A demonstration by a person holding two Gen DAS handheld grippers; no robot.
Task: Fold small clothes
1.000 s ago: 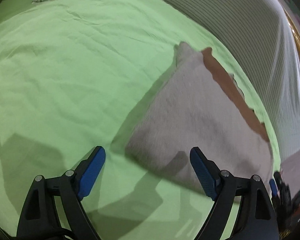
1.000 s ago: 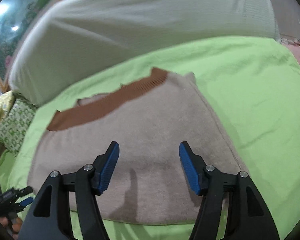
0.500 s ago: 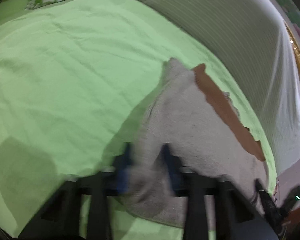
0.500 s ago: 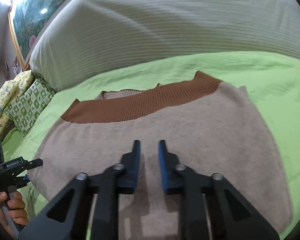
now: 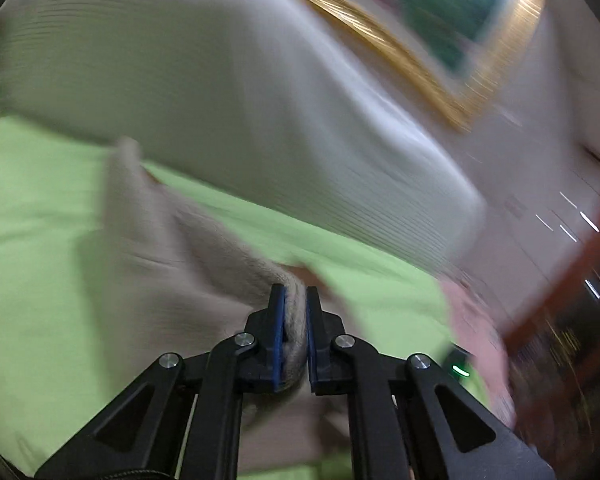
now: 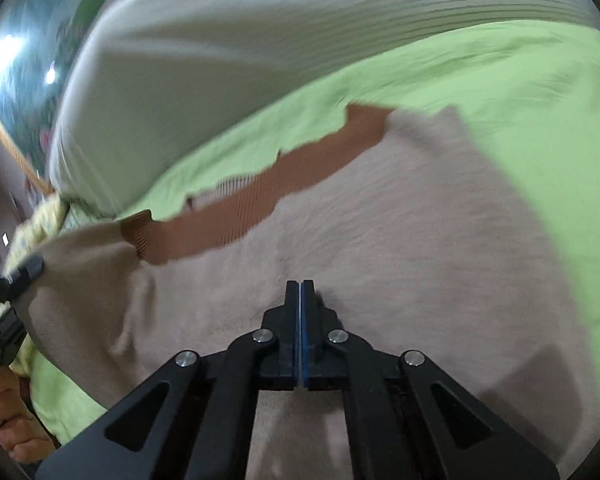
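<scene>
A beige knit garment (image 6: 400,240) with a brown ribbed band (image 6: 260,196) lies on the green bedsheet (image 6: 540,92). My left gripper (image 5: 295,300) is shut on a thick fold of the garment's edge (image 5: 172,264) and lifts it off the sheet. It shows at the left edge of the right wrist view (image 6: 20,276), holding the raised corner. My right gripper (image 6: 301,292) is shut, its pads pressed together with no cloth visible between them, tips down on the middle of the garment.
A large white ribbed pillow (image 5: 228,112) lies along the back of the bed, also in the right wrist view (image 6: 300,24). A gold-framed picture (image 5: 440,20) hangs behind. Pink fabric (image 5: 472,320) lies at the bed's right. A patterned cushion (image 6: 40,220) sits far left.
My left gripper closed on the garment's edge and swung it up and over. My right gripper shut fully and came down onto the garment's middle.
</scene>
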